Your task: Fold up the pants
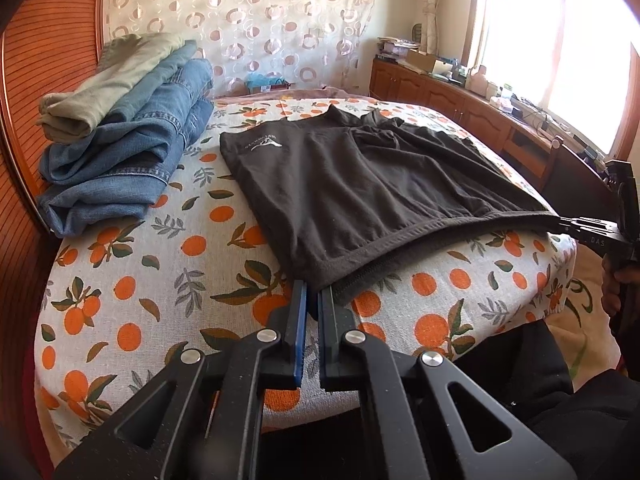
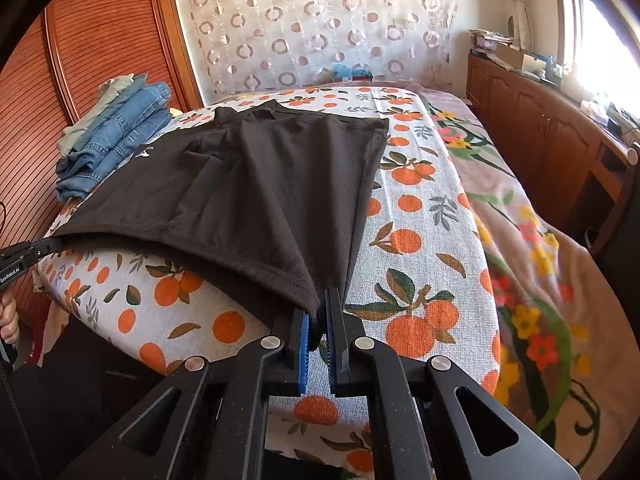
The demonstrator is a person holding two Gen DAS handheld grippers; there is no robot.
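- A bedroom in a home.
- A bed (image 2: 440, 240) takes up most of the room, under a sheet printed with oranges, with a floral blanket (image 2: 540, 280) alongside.
- A stack of folded clothes (image 1: 128, 128) lies on it.
- A circle-patterned curtain (image 1: 248, 16) hangs behind.
- Low wooden cabinets (image 1: 452, 104) carry household clutter under a sunny window (image 1: 560, 40).

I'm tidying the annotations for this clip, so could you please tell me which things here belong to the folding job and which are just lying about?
In the job:
- black pants
- left gripper, shut on their near edge
- right gripper, shut on the same edge

Just lying about:
- folded jeans stack
- khaki garment on top
- cluttered wooden sideboard
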